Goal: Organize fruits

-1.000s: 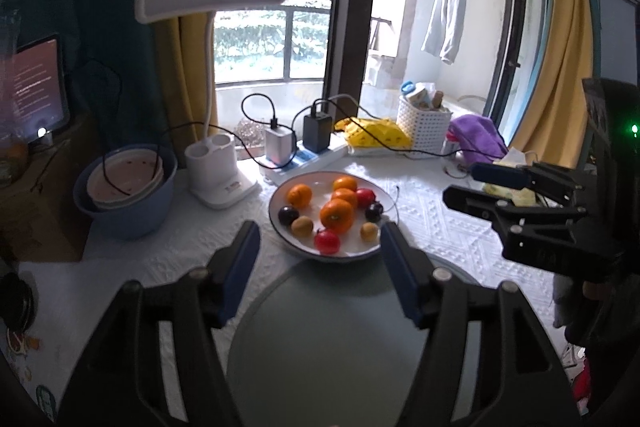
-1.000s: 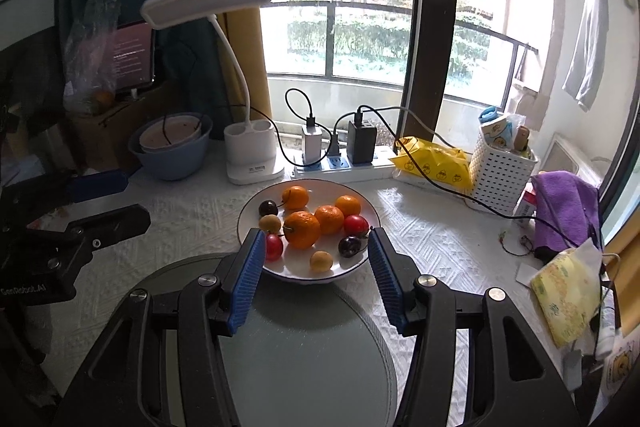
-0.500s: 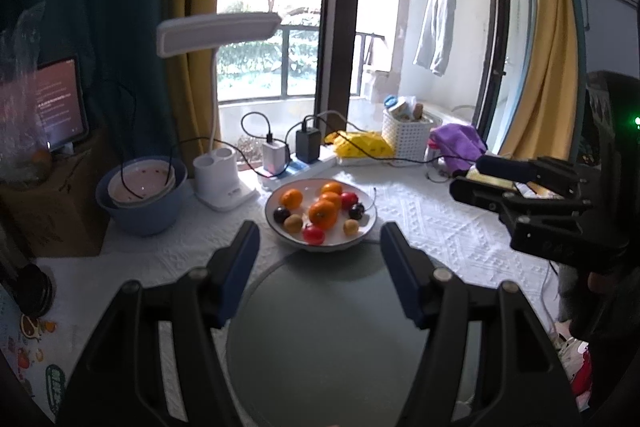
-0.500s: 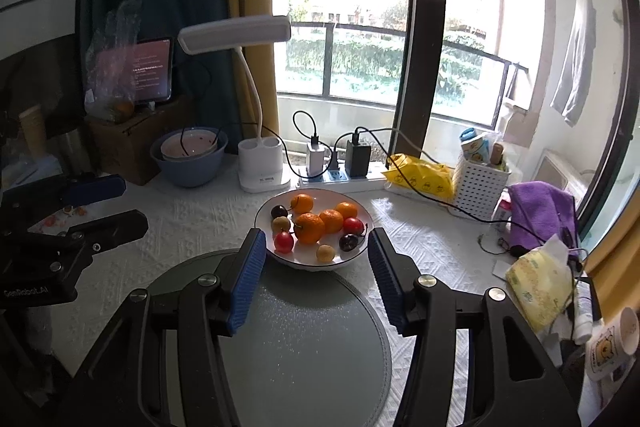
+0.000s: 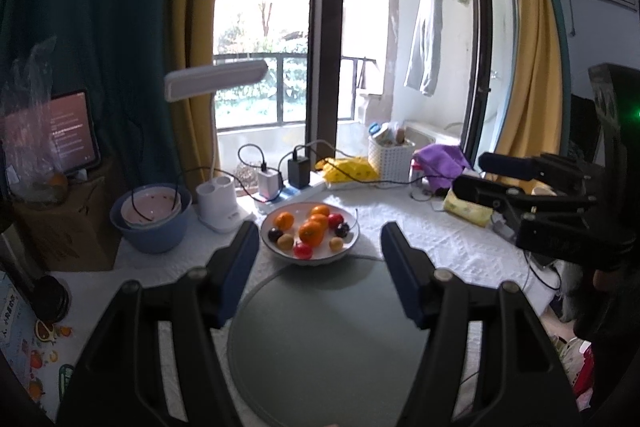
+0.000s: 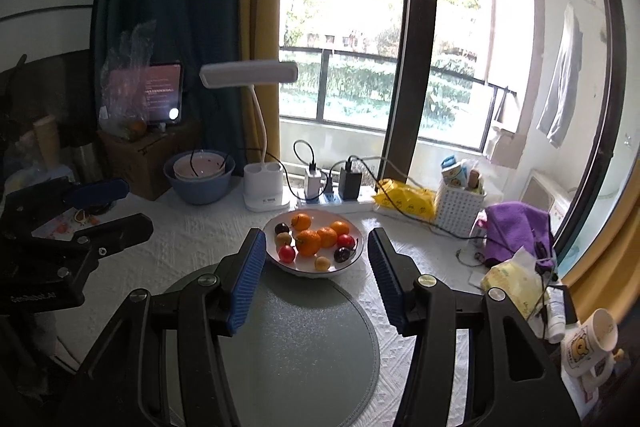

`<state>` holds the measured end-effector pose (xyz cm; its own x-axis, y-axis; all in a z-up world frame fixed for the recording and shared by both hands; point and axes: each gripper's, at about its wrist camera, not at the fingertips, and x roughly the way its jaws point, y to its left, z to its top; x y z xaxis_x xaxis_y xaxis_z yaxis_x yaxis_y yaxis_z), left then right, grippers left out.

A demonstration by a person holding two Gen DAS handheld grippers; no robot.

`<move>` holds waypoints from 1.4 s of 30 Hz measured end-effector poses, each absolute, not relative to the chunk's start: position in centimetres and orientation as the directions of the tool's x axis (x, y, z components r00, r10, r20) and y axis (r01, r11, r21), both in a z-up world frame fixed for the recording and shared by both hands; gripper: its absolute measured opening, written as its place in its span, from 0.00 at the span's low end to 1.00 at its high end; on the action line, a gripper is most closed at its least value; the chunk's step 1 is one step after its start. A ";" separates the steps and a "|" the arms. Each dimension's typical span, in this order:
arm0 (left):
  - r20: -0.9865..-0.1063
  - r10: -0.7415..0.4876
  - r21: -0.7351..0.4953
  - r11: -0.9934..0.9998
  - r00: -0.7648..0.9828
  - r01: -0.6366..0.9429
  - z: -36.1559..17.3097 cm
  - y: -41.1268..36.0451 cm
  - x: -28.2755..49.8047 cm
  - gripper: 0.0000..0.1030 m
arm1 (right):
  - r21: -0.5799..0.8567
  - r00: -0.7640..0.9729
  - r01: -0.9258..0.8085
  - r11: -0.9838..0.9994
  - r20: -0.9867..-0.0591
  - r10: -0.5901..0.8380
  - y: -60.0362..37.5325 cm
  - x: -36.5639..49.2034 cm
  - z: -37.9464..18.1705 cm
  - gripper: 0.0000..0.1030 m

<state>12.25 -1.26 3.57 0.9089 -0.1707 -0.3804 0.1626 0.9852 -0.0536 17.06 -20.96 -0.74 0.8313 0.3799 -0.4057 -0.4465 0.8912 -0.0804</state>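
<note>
A white plate (image 5: 349,245) (image 6: 356,259) sits on the white tablecloth and holds several fruits: oranges (image 5: 311,233) (image 6: 308,242), red tomatoes, dark plums and small yellow fruits. A round grey mat (image 5: 328,339) (image 6: 296,347) lies in front of the plate. My left gripper (image 5: 316,251) hovers above the mat, open, nothing between its blue pads. My right gripper (image 6: 316,259) hangs open and empty over the same mat. Each gripper shows in the other's view, the right gripper (image 5: 500,179) at the right edge and the left gripper (image 6: 116,207) at the left edge.
Behind the plate stand a white desk lamp (image 5: 218,203), a power strip with chargers (image 5: 280,183), a blue bowl with a pink one inside (image 5: 152,223), a white basket (image 5: 390,159), a yellow pack and a purple cloth (image 6: 516,227). A mug (image 6: 592,343) stands at the near right.
Both grippers have pulled back and risen from the plate, which now looks smaller and farther. Their jaws have kept the same gap.
</note>
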 end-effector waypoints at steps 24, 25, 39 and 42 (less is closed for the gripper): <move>-0.233 -0.194 -0.046 0.981 0.953 0.188 9.0 -2.1 3.2 0.64 | -0.164 0.905 -0.395 0.904 -0.237 0.353 -22.9 6.3 5.0 0.55; -0.228 -0.190 -0.047 0.982 0.955 0.185 9.2 -2.1 2.7 0.64 | -0.164 0.906 -0.396 0.903 -0.230 0.356 -22.9 5.9 5.2 0.55; -0.118 -0.231 -0.032 0.973 0.966 0.229 10.5 -2.6 -2.3 0.87 | -0.118 0.942 -0.333 0.935 -0.092 0.324 -24.1 0.0 6.4 0.63; -0.094 -0.226 -0.014 0.974 0.969 0.226 10.5 -2.9 -3.2 0.88 | -0.066 0.941 -0.336 0.940 -0.064 0.332 -24.3 -0.7 6.1 0.64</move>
